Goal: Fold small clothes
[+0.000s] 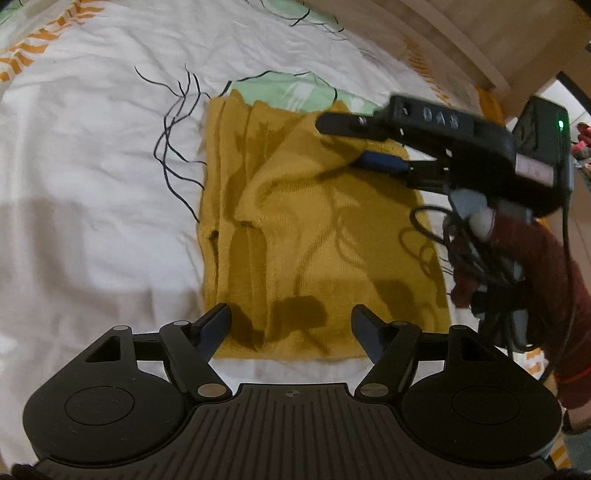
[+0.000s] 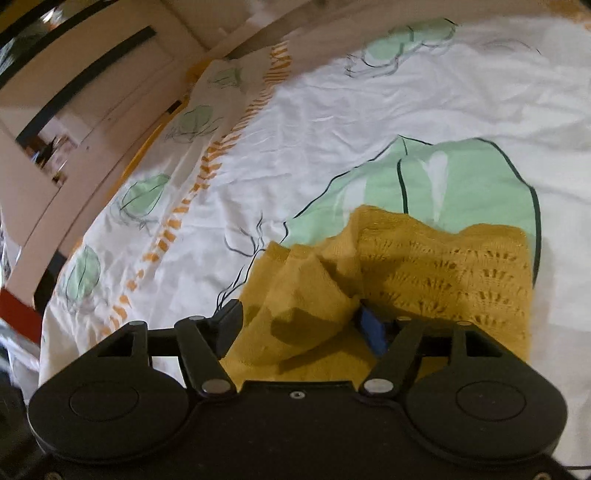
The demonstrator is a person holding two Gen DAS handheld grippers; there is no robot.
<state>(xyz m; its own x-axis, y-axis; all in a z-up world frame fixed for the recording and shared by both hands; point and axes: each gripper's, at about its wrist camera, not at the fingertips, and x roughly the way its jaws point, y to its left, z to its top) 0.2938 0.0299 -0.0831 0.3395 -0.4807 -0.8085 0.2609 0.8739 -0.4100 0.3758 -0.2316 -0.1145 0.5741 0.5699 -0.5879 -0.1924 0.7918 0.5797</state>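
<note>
A mustard-yellow knitted garment (image 1: 314, 236) lies partly folded on the bed. My left gripper (image 1: 290, 325) is open and empty, its fingers hovering over the garment's near edge. My right gripper (image 1: 343, 142) reaches in from the right over the garment's far part. A raised flap of the knit sits between its spread fingers. In the right wrist view the right gripper (image 2: 299, 317) is open, with yellow cloth (image 2: 369, 280) bunched between the fingers and lying loose against the blue pad (image 2: 371, 326).
The bedsheet (image 1: 92, 147) is white with green leaf shapes, black lines and orange dashes. A wooden bed frame (image 1: 443, 33) runs along the far right. Wooden furniture (image 2: 92, 74) stands beyond the bed edge. A red-sleeved arm (image 1: 535, 280) holds the right gripper.
</note>
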